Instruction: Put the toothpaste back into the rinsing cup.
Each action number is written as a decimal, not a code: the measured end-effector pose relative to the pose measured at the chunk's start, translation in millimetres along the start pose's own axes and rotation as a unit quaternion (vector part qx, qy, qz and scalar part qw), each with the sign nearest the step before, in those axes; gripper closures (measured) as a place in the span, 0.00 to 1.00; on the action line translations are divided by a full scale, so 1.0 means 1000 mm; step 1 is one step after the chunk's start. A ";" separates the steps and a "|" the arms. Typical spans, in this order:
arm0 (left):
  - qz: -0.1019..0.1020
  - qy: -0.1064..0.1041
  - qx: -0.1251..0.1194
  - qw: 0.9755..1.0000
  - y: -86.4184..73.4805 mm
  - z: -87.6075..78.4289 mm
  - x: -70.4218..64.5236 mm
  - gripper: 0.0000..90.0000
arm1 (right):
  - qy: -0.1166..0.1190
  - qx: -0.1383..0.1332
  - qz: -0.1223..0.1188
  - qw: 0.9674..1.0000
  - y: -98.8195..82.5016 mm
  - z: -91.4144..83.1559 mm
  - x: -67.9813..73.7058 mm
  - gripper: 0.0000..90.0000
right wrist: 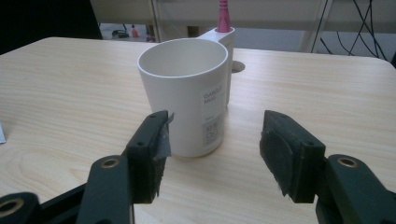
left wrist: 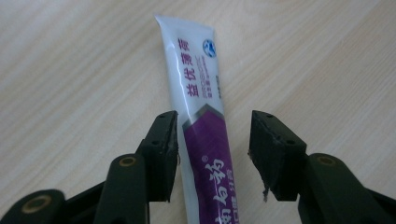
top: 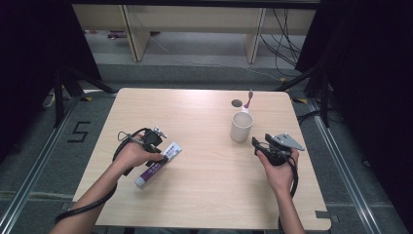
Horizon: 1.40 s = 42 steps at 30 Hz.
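Left gripper view shows the toothpaste tube [left wrist: 198, 121] lying flat on the counter [left wrist: 70, 70], between the fingers [left wrist: 161, 154] of the left gripper [left wrist: 212, 156]. One finger is just beside the tube, the other stands apart, so they are open. The right gripper [right wrist: 215, 156] is open too; a white cup [right wrist: 187, 88] stands near ahead of it, with a pink toothbrush [right wrist: 223, 16] behind the cup.

Lab recording bay, black curtains [top: 29, 58] around a lone wooden table [top: 204, 195], loose floor cables [top: 282, 34], floor rails [top: 29, 170]
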<state>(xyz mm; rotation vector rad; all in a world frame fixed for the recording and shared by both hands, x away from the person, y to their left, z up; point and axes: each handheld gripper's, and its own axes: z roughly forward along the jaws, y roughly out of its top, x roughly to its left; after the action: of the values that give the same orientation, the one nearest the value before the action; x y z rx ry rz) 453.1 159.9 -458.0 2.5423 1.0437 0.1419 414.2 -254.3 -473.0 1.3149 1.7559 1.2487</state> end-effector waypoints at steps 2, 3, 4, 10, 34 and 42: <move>-0.005 -0.005 0.045 0.999 0.005 0.002 0.002 0.59 | 0.006 0.003 0.005 1.000 0.000 0.000 0.001 0.47; -0.009 -0.008 0.057 0.998 0.007 0.003 0.002 0.60 | 0.002 0.003 0.001 1.000 0.000 0.001 0.001 0.48; -0.025 -0.009 0.066 0.997 0.008 0.004 0.001 0.60 | 0.005 0.006 0.012 1.000 0.000 0.001 0.003 0.47; -0.059 -0.005 0.107 0.993 0.017 0.009 0.001 0.63 | 0.001 0.002 -0.006 1.000 0.000 0.001 0.002 0.47; -0.040 -0.011 0.164 0.986 0.026 0.029 0.007 0.63 | 0.011 0.013 0.015 1.000 -0.001 0.003 0.006 0.47; -0.041 -0.010 0.166 0.985 0.026 0.032 0.006 0.65 | 0.012 0.011 0.001 1.000 0.000 0.004 0.005 0.48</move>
<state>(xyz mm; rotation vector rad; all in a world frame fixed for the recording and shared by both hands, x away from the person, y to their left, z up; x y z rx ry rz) 481.8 136.8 -477.8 2.7788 1.2521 -0.0899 415.9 -248.4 -474.6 1.3200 1.7892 1.2539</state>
